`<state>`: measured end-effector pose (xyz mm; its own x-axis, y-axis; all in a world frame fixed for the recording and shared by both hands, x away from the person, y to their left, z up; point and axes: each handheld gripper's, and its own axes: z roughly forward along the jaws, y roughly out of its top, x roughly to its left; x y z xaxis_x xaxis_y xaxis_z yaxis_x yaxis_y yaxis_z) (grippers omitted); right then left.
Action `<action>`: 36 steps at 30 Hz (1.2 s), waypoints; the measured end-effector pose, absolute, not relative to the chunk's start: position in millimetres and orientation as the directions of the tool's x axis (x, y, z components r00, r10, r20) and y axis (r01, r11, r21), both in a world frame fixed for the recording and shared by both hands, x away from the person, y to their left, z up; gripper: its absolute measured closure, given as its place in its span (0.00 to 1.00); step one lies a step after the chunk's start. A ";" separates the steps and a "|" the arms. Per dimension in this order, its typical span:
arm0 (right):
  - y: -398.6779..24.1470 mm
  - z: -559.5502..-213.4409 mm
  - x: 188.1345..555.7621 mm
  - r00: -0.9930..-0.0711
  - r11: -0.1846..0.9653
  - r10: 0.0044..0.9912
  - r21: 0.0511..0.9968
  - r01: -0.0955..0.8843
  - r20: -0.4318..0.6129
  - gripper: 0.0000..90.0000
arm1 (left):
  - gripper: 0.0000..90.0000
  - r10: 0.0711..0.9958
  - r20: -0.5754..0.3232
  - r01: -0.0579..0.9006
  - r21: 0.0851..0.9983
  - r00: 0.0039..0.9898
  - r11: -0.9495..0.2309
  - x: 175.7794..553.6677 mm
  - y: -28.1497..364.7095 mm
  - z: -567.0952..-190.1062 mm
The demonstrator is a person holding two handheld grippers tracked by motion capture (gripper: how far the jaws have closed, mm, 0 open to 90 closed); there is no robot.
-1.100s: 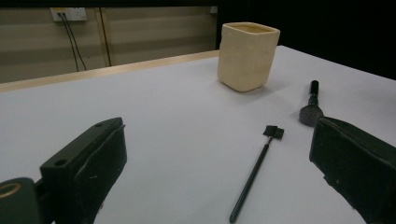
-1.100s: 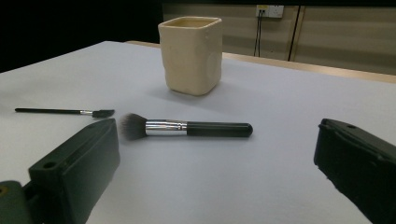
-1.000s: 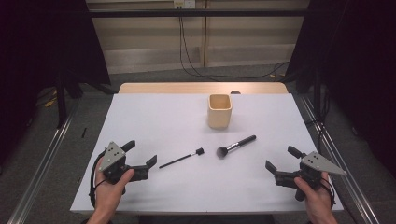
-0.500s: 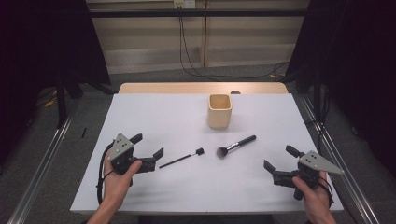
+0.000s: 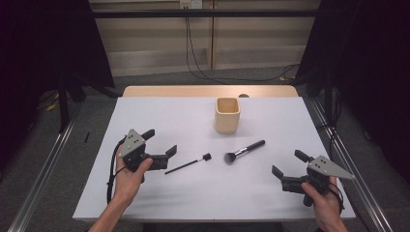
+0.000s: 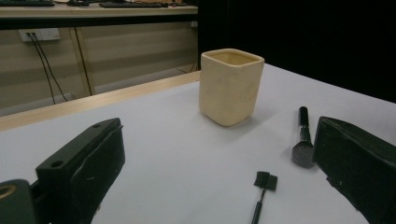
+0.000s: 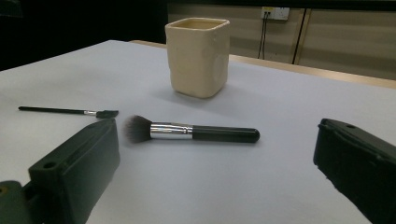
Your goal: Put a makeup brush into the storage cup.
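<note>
A: Tabletop, white, bearing a cream square cup, a powder brush and a thin angled brush. Where is the left gripper?

B: Just left of the thin angled brush's handle end, fingers apart and holding nothing. The right gripper rests near the front right edge, fingers likewise apart, well clear of the powder brush.

A: Likely fault?

B: The thin handle lies flat; fingers closing too high would probably slip over it, or nudge it and roll it aside.

A: Change from the earlier frames?

B: The left gripper has advanced toward the thin brush; the right gripper, both brushes and the cup are unchanged.
</note>
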<state>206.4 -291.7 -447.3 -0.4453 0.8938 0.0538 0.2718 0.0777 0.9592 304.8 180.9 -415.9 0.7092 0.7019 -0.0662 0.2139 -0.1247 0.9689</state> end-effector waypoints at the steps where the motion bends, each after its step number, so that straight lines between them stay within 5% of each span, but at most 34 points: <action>1: -291.7 -447.3 206.3 -0.444 0.077 0.894 0.959 0.272 0.054 0.00 | 0.03 0.695 -0.065 0.214 0.968 0.716 -0.130 306.9 178.1 -415.7; 24: -292.2 -447.5 203.9 -0.445 0.082 0.894 0.959 0.271 0.049 0.00 | 0.02 0.618 -0.057 0.264 0.932 0.784 -0.250 336.4 143.6 -416.0; 36: -290.6 -447.9 204.7 -0.444 0.084 0.895 0.957 0.276 0.049 0.00 | 0.04 0.593 -0.047 0.371 0.820 0.804 -0.436 343.4 141.0 -411.7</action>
